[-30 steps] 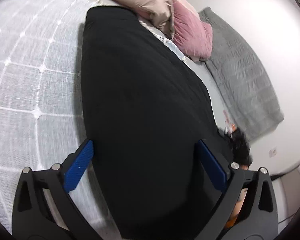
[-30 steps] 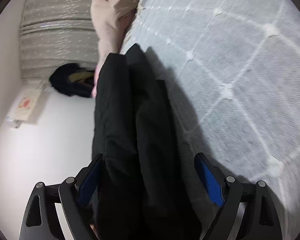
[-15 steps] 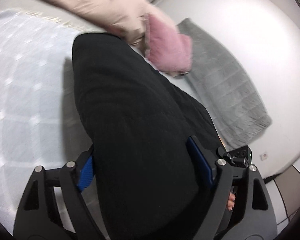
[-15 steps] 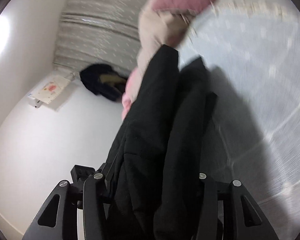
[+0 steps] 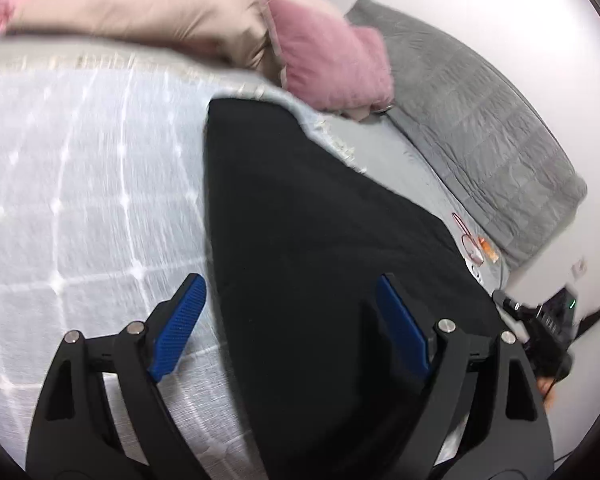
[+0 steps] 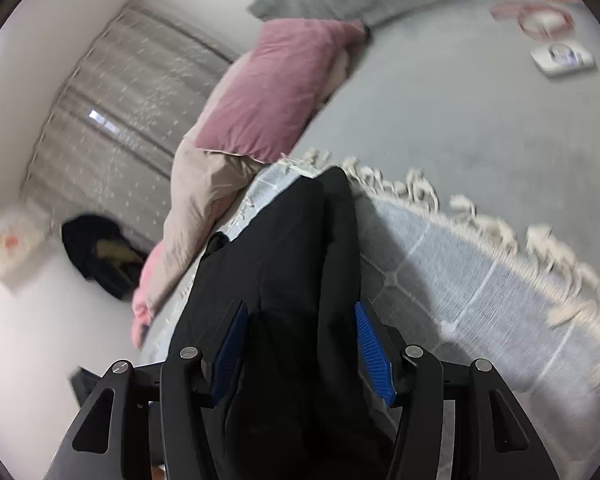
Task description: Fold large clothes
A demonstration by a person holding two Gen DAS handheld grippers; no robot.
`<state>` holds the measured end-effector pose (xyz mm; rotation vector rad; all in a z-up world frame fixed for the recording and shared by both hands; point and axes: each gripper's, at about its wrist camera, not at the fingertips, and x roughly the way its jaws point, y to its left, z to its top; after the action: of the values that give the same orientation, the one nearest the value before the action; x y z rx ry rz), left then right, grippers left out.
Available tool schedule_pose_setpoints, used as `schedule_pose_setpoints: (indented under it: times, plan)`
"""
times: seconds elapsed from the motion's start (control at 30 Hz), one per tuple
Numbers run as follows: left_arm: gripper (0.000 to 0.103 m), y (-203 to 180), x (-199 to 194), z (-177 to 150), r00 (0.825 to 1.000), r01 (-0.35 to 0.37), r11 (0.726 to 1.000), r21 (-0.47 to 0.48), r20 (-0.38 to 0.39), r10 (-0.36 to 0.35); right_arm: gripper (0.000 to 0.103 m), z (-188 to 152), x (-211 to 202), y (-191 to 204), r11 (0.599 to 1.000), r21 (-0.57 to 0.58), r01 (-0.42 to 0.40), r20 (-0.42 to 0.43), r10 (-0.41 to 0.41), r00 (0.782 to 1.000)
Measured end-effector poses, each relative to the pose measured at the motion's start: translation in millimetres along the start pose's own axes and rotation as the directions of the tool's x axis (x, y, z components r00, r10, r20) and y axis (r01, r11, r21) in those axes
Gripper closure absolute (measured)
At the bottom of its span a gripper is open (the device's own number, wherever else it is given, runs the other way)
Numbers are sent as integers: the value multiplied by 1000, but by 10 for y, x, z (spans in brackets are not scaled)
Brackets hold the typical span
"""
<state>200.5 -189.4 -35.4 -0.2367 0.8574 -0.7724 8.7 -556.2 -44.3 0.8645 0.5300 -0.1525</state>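
A large black garment (image 5: 316,240) lies across a pale blue checked blanket (image 5: 80,184) on the bed. My left gripper (image 5: 292,320) is open, its blue pads wide apart, with the left pad over the blanket and the right pad over the black cloth. In the right wrist view the garment (image 6: 300,256) shows as a bunched, folded strip running away from me. My right gripper (image 6: 300,344) has its blue pads pressed on both sides of that bunched cloth.
A pink and beige duvet (image 5: 172,12) and a grey pillow (image 5: 480,120) lie at the bed's head. The blanket's fringe (image 6: 480,220) borders a grey sheet with glasses (image 6: 540,16) and a small white device (image 6: 562,58). A dark bag (image 6: 96,252) lies on the floor.
My left gripper has opened wide again and the black cloth has spread flatter. My right gripper has swung right with the bunched cloth between its pads, and the fringe and sheet came into view.
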Motion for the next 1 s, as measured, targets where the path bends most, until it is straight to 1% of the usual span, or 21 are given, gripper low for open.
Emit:
schedule_pose_setpoints:
  times: [0.03, 0.1, 0.17, 0.2, 0.23, 0.27, 0.3, 0.33, 0.37, 0.4, 0.43, 0.5, 0.53, 0.57, 0.63, 0.73, 0.77, 0.8, 0.9, 0.93, 1.0]
  plan:
    - [17, -97, -55, -18, 1000, -12, 999, 36, 18, 11, 46, -11, -64, 130, 997, -67, 26, 12, -26, 1000]
    - [17, -246, -120, -77, 999, -3, 996, 91, 35, 0, 46, -73, -156, 344, 982, -179, 53, 30, -49, 998]
    - [17, -380, -58, -191, 1000, -27, 988, 150, 12, 25, 46, -191, -175, 575, 949, -296, 108, 24, -106, 994]
    - [17, -413, 13, -260, 999, -49, 983, 177, -7, 51, 46, -257, -226, 581, 937, -322, 134, 19, -135, 991]
    - [16, -426, 98, -373, 997, -69, 979, 194, -23, 75, 46, -338, -144, 618, 907, -366, 208, 12, -219, 976]
    - [15, -378, 141, -428, 997, -73, 983, 171, -21, 78, 46, -413, -156, 575, 887, -389, 249, 5, -269, 963]
    - [14, -333, 160, -506, 996, -81, 987, 141, -18, 85, 46, -488, -63, 511, 861, -407, 306, -27, -346, 938]
    - [14, -322, 176, -553, 995, -93, 988, 127, -13, 95, 46, -515, -4, 423, 865, -388, 316, -57, -365, 929]
    - [14, -307, 161, -579, 995, -101, 988, 115, -3, 102, 43, -529, -18, 328, 888, -348, 301, -83, -349, 933]
    - [14, -294, 130, -584, 995, -100, 991, 89, -7, 101, 42, -501, -70, 282, 913, -300, 275, -98, -316, 944]
    - [14, -280, 93, -564, 994, -102, 993, 52, -22, 103, 42, -483, -123, 272, 927, -269, 261, -104, -298, 949]
    - [14, -341, -31, -568, 991, -129, 991, 32, -22, 129, 40, -493, -264, 346, 927, -261, 270, -89, -302, 949]
    - [14, -412, -140, -583, 985, -170, 985, 43, -6, 170, 40, -530, -340, 425, 915, -288, 284, -73, -316, 946]
    - [10, -481, -217, -624, 980, -201, 978, 53, 7, 201, 40, -573, -391, 489, 901, -317, 297, -59, -331, 942]
    - [7, -606, -424, -753, 961, -277, 958, 67, 29, 276, 35, -711, -544, 688, 859, -380, 342, -25, -380, 925]
    - [6, -751, -589, -905, 927, -373, 925, 71, -12, 375, 29, -884, -668, 899, 802, -446, 397, 29, -430, 902]
    - [4, -801, -614, -958, 919, -390, 918, 70, -37, 393, 26, -961, -687, 954, 783, -464, 414, 49, -444, 895]
    - [3, -842, -629, -1019, 910, -404, 912, 72, -67, 408, 25, -1007, -683, 977, 777, -473, 415, 54, -445, 894]
    - [2, -942, -662, -1188, 898, -423, 903, 68, -98, 428, 23, -1255, -780, 1053, 765, -511, 392, 45, -431, 901]
    - [2, -974, -685, -1251, 896, -427, 902, 67, -99, 432, 23, -1327, -792, 1050, 757, -515, 403, 47, -444, 895]
    - [2, -1014, -706, -1309, 883, -454, 889, 67, -100, 458, 23, -1446, -791, 1024, 729, -526, 438, 54, -485, 873]
